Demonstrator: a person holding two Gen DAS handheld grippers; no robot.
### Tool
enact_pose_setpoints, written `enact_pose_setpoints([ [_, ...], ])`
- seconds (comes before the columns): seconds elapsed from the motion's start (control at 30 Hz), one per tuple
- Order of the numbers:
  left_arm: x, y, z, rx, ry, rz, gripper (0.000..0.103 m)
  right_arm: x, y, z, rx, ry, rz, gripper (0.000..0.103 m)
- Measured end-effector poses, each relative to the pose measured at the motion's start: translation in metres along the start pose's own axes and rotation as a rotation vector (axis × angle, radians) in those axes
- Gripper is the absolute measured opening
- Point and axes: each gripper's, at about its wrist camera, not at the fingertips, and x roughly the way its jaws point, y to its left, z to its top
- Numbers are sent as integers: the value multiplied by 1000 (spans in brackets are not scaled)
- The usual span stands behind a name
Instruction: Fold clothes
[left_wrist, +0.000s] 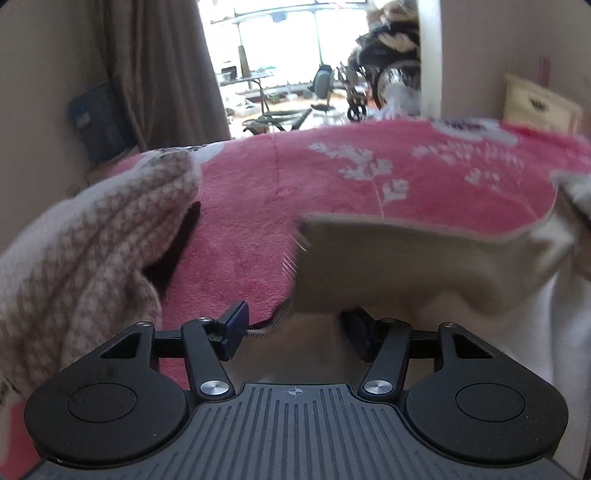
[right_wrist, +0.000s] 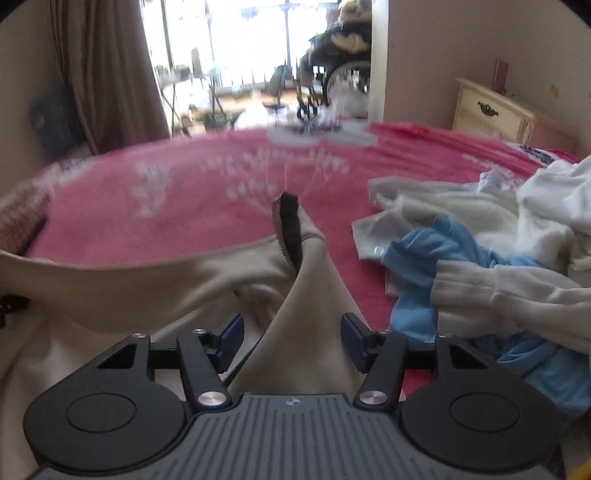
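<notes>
- Beige garment (right_wrist: 155, 291): plain cloth, zipper-edged fold standing up, spread on pink floral blanket (right_wrist: 184, 206).
- Left gripper (left_wrist: 297, 334), right gripper (right_wrist: 291, 341): jaws apart, cloth lying between, unclamped.

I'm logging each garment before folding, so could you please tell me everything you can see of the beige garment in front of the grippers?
The beige garment is plain, soft, smooth-looking cloth with a zipper along one edge and a dark lining at an upturned corner. It lies loose and unfolded, draped over the near edge of the pink blanket. Part of it runs between the fingers of the right gripper, which stand apart; the left gripper is likewise open over it.
</notes>
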Motion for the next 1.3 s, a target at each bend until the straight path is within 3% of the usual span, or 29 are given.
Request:
enact_pose_setpoints([
  [0.1, -16, 12, 5, -29, -8, -48, 59, -39, -8, 4, 41, -94, 56, 63],
  [0.17, -36, 24, 10, -56, -13, -80, 60, -58, -10, 5, 43, -102, 94, 63],
  [0.3, -57, 59, 6, -140, -4, -114, 61, -54, 1, -7, 11, 5, 181, 60],
  [0.47, -79, 103, -6, -203, 20, -135, 61, 10, 4, -38, -24, 206, 124, 57],
  [0.63, -109, 128, -32, -111, 74, -170, 61, -5, 5, -27, 15, 198, 164, 58],
  [0.77, -133, 145, -62, -40, 144, -218, 62, -43, 15, -22, 69, 213, 362, 60],
  [0.83, -145, 154, -79, -30, 165, -247, 70, -58, 30, -25, 79, 260, 500, 62],
  [0.97, -153, 164, -112, 7, 237, -331, 80, -75, 69, -43, 79, 443, 742, 69],
  [1.03, -150, 164, -126, 35, 252, -310, 82, -79, 87, -61, 74, 532, 803, 69],
  [1.13, -143, 166, -143, 76, 244, -260, 82, -82, 105, -93, 64, 623, 805, 73],
  [1.23, -140, 167, -156, 67, 242, -265, 79, -75, 108, -125, 92, 714, 703, 73],
  [1.3, -140, 167, -163, 53, 240, -275, 75, -78, 104, -134, 159, 715, 681, 72],
])
